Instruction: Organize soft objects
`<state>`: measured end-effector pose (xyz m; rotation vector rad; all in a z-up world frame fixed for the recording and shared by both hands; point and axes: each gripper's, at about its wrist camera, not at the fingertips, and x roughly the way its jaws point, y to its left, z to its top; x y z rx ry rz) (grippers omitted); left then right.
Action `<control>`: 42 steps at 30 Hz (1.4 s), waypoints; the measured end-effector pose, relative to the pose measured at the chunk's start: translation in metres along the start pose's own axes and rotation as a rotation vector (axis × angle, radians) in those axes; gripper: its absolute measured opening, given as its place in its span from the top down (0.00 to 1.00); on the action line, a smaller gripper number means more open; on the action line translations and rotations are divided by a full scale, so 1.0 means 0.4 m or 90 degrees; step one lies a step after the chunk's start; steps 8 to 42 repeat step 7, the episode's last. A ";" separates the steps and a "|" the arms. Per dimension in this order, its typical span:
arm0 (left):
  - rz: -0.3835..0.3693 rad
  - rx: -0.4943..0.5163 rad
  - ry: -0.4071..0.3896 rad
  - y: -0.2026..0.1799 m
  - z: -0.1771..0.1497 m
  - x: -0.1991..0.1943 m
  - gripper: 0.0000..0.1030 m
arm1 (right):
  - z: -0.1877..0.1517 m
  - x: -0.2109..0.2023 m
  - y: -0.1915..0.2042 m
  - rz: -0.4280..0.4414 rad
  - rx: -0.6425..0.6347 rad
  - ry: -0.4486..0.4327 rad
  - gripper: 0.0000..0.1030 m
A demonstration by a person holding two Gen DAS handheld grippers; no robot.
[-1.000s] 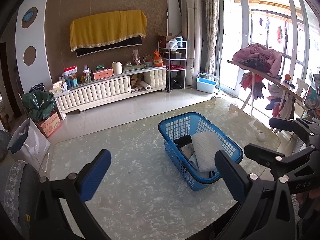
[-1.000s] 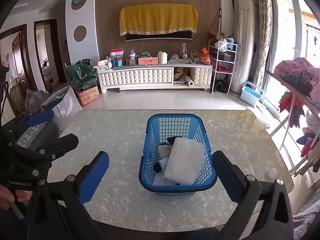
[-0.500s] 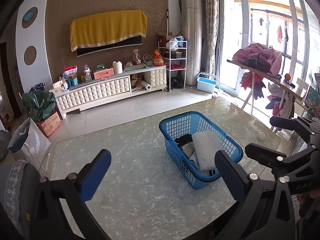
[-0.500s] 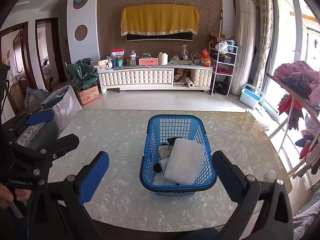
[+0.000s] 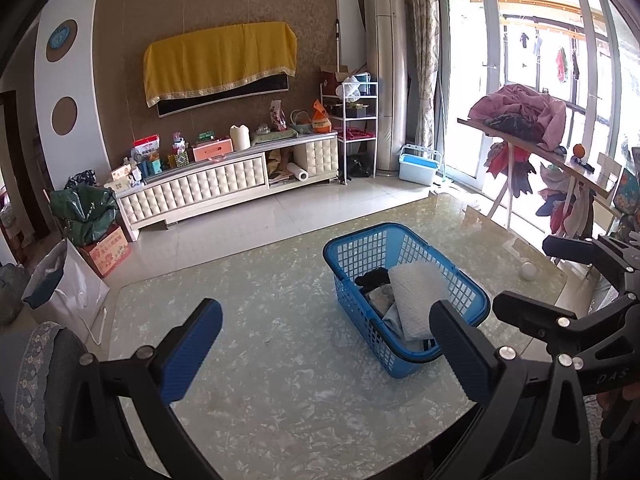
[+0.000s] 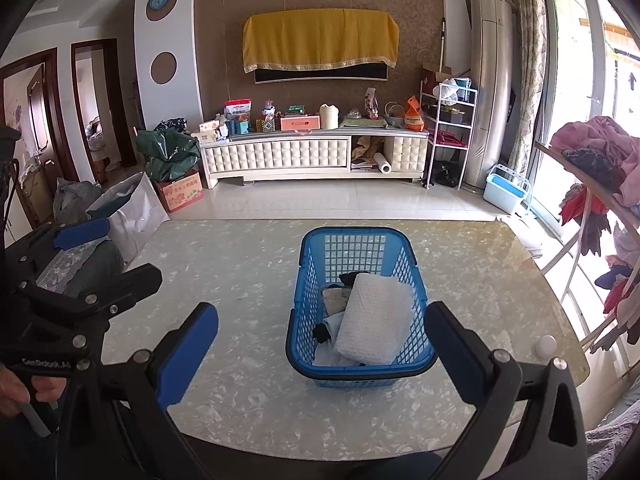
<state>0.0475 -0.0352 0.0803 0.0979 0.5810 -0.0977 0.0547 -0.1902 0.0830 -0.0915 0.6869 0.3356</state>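
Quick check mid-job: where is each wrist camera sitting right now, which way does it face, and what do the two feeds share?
Left wrist: over the table's near edge, left of the basket, facing the TV wall; open left gripper low, right gripper at right.
Right wrist: near edge, square behind the basket, facing the same wall; open right gripper low, left gripper and hand at left.
Shared: basket, white towel, table.
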 end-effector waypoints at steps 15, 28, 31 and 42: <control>-0.003 -0.001 0.000 -0.002 -0.002 -0.002 0.00 | 0.001 -0.006 0.003 0.003 0.005 0.002 0.00; -0.003 -0.001 0.000 -0.002 -0.002 -0.002 0.00 | 0.001 -0.006 0.003 0.003 0.005 0.002 0.00; -0.003 -0.001 0.000 -0.002 -0.002 -0.002 0.00 | 0.001 -0.006 0.003 0.003 0.005 0.002 0.00; -0.003 -0.001 0.000 -0.002 -0.002 -0.002 0.00 | 0.001 -0.006 0.003 0.003 0.005 0.002 0.00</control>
